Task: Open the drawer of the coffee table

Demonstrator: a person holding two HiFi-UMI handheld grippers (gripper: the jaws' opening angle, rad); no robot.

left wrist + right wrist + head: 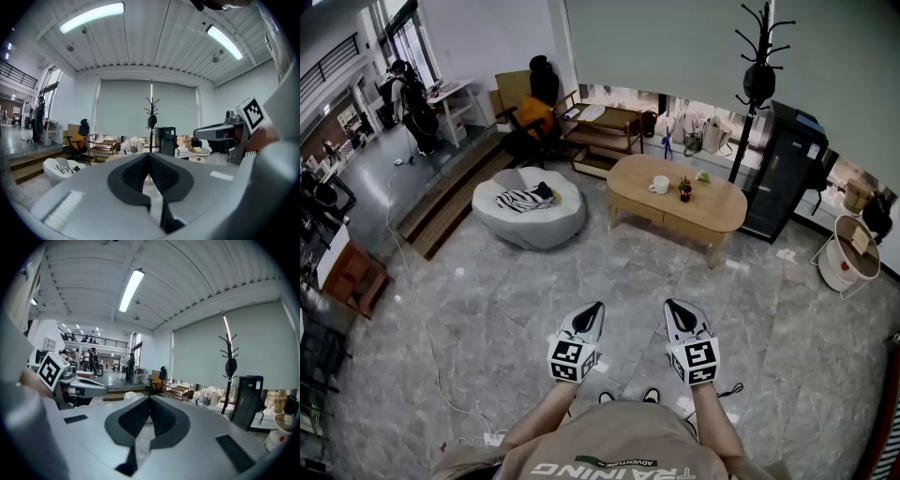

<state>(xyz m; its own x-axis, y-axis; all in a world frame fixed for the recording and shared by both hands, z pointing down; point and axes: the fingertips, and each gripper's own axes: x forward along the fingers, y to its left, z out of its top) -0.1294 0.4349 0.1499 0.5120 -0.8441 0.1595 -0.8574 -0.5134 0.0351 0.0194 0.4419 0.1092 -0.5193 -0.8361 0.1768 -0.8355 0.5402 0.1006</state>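
The oval wooden coffee table (717, 208) stands across the room, its drawer front (692, 228) flush with the near side. A white mug (659, 185) and a small dark bottle (684, 190) sit on top. My left gripper (598, 306) and right gripper (669, 304) hover side by side over the grey floor, well short of the table. Both are shut with nothing between their jaws. In the left gripper view the jaws meet at the tips (149, 154); the right gripper's tips (150, 397) meet likewise. Each gripper view shows the other gripper beside it.
A grey round pouf (530, 208) with striped cloth lies left of the table. A black coat stand (757, 84) and dark cabinet (786, 173) stand behind it. A white round basket (847, 253) is at the right, a wooden step (441, 202) at the left, a white cable (417, 314) along the floor.
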